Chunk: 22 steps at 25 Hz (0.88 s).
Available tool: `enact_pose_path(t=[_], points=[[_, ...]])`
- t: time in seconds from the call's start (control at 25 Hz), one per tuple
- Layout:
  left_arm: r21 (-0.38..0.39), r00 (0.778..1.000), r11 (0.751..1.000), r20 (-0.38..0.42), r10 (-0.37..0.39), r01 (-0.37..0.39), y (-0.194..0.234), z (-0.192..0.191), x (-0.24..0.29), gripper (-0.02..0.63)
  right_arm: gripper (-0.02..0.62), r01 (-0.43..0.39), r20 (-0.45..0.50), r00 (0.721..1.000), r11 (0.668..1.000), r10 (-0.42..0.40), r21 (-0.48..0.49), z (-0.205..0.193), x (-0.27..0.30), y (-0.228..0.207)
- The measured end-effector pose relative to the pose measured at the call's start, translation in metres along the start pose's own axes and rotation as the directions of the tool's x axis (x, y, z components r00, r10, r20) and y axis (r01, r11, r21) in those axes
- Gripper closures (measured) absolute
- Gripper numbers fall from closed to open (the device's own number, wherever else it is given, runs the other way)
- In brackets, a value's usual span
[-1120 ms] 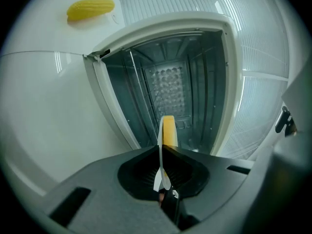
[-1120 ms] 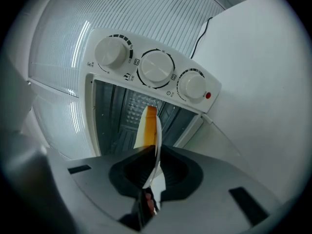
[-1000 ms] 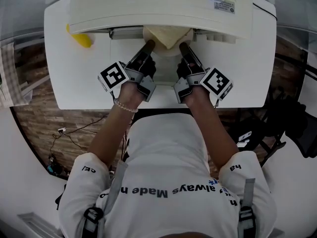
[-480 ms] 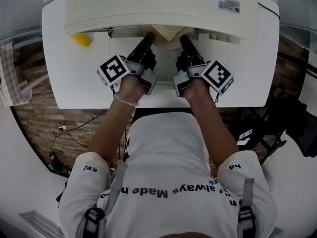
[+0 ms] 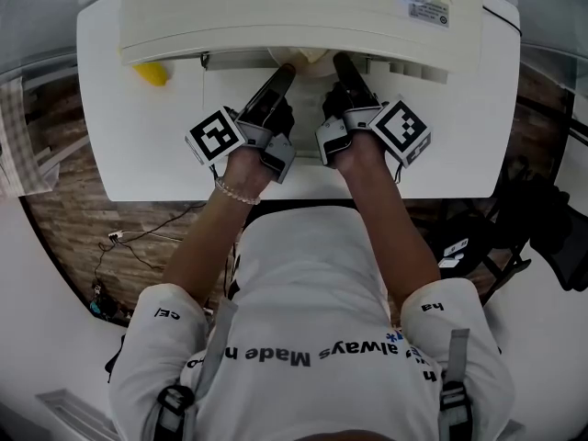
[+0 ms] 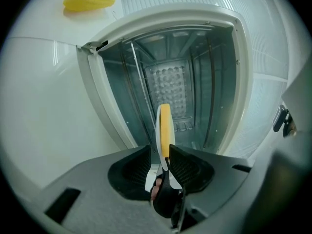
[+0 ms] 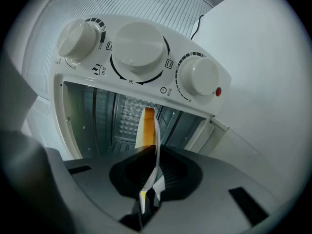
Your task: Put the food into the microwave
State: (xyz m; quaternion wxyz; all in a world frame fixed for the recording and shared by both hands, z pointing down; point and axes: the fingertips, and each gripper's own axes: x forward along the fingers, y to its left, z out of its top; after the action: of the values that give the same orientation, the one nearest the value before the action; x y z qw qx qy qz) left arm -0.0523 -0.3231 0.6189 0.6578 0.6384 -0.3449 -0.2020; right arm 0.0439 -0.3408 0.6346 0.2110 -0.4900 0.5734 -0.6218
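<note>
Since left tongs (image 6: 163, 152) and right tongs (image 7: 148, 155) each pinch the plate (image 6: 165, 123) rim, food between them at the microwave (image 6: 234, 57) mouth, cavity dead ahead: hold it level, push straight in, both sides together, set down before letting go.

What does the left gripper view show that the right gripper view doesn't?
Only the left gripper view: a yellow corn-like piece lying on the white table beside the oven.
Only the right gripper view: three white round control knobs and a small red indicator light above the opening.
Both: the white microwave oven's grey metal cavity standing open, and a claw, the left claw or the right claw, shut on the thin white plate of yellow food, seen edge-on.
</note>
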Motion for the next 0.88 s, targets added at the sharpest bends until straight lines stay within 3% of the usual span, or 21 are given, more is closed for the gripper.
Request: enact_pose_path(t=[0.08,0.2,0.88], points=[[-0.024,1.000,1.000,-0.003,-0.003,0.003,0.001,-0.003,0.000,0.505,0.566,-0.004,0.004,1.000,1.000,0.004,0.003,0.001,0.003,0.001],[-0.041,1.000,0.999,0.017,-0.004,0.005,0.002,0.000,-0.001,0.581,0.566,-0.005,0.011,1.000,1.000,0.005,0.005,-0.001,0.004,0.003],[-0.075,0.999,0.997,0.045,-0.003,0.007,0.005,0.013,0.029,0.586,0.567,-0.061,-0.090,0.994,0.998,0.062,0.011,-0.027,0.003,0.000]])
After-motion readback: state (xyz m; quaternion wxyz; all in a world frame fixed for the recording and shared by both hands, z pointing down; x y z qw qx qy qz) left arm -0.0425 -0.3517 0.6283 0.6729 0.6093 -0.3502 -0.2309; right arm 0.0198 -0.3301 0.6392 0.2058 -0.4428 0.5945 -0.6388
